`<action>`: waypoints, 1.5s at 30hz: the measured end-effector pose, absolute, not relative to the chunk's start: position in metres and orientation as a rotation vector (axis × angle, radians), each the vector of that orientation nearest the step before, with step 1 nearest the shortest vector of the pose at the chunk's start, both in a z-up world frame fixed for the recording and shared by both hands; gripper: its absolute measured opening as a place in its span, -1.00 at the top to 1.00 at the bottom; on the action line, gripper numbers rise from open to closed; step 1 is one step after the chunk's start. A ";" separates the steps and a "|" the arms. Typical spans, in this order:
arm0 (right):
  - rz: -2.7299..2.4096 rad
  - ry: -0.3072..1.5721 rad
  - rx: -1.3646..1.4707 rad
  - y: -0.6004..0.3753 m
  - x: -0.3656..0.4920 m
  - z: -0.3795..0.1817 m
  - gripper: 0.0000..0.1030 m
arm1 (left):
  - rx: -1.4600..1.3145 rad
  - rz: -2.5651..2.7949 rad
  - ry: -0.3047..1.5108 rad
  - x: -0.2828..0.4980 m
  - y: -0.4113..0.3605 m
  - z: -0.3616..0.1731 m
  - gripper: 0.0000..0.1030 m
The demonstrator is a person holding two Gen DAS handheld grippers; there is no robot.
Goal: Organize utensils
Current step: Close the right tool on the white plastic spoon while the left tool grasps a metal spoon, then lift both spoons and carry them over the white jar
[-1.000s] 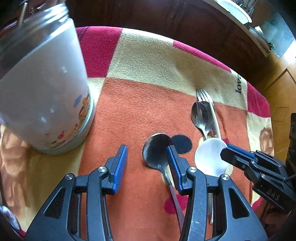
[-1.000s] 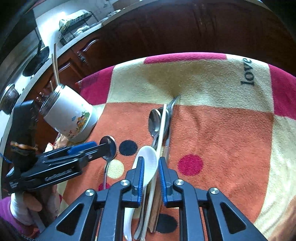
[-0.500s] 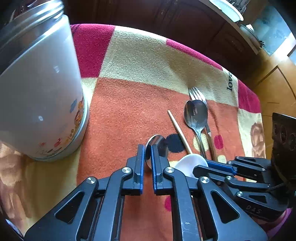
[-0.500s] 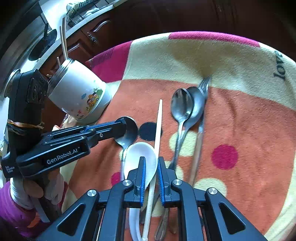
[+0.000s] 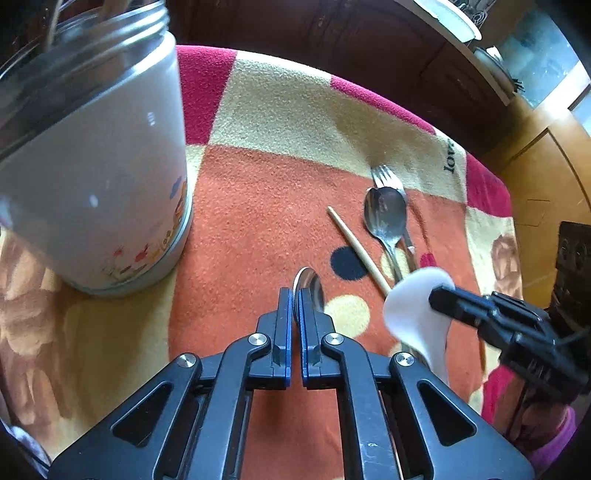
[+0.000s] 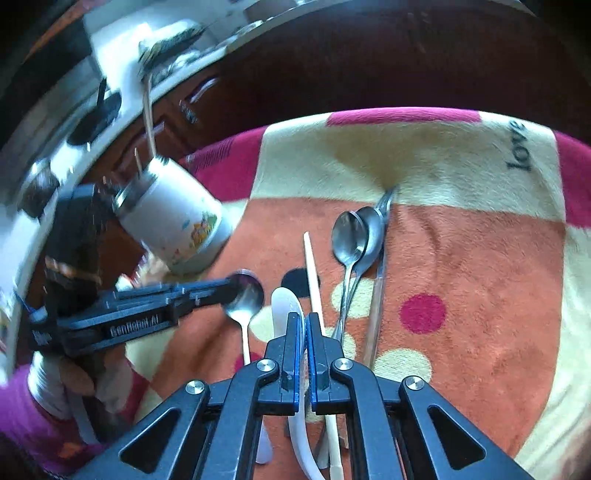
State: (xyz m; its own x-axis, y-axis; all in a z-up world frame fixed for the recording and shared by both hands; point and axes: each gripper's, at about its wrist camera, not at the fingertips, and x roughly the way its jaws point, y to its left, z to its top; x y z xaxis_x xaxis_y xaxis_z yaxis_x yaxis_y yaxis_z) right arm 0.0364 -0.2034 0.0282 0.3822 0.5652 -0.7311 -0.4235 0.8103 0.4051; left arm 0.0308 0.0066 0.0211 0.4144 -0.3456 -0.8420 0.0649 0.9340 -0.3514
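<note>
Left wrist view: left gripper (image 5: 294, 295) pinching small metal spoon (image 5: 308, 290) by its bowl, on the blanket (image 5: 258, 229) near white jar (image 5: 92, 177).

Right wrist view: right gripper (image 6: 305, 325) pinching white spoon (image 6: 284, 306), probably lifted a little. Next: carry both to jar, drop in.

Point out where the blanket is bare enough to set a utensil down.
Bare: the orange stretch between the white jar and the chopstick, and right of the fork around the magenta dot. Crowded: the metal spoons beside the fork.

Patchwork fleece blanket (image 5: 280, 122) in orange, cream, magenta, lettered "love" (image 6: 517, 149). Dark wooden cabinets (image 6: 369, 66) behind. White countertop (image 5: 443, 16) above.
</note>
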 end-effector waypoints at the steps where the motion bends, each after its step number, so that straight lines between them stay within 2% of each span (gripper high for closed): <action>1: 0.638 0.993 0.190 -0.205 0.037 0.029 0.94 | -0.286 -0.268 1.112 0.028 0.008 0.024 0.96; 8: 0.659 0.918 0.276 -0.208 0.028 0.060 0.94 | -0.290 -0.300 1.066 0.004 0.017 0.053 0.98; 27: 0.768 0.760 0.198 -0.127 0.020 0.149 0.94 | -0.236 -0.252 0.886 -0.042 0.067 0.142 0.98; 45: 0.803 0.614 0.167 -0.045 0.062 0.196 0.94 | -0.205 -0.101 0.715 -0.022 0.145 0.221 0.98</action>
State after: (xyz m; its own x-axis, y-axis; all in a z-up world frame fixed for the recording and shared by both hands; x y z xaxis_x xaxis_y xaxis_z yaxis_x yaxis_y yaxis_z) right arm 0.0618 -0.0449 0.1960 0.5321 0.7168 -0.4507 -0.6228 0.6919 0.3652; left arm -0.0217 0.1446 0.2208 0.7514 -0.1618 -0.6397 0.0218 0.9750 -0.2210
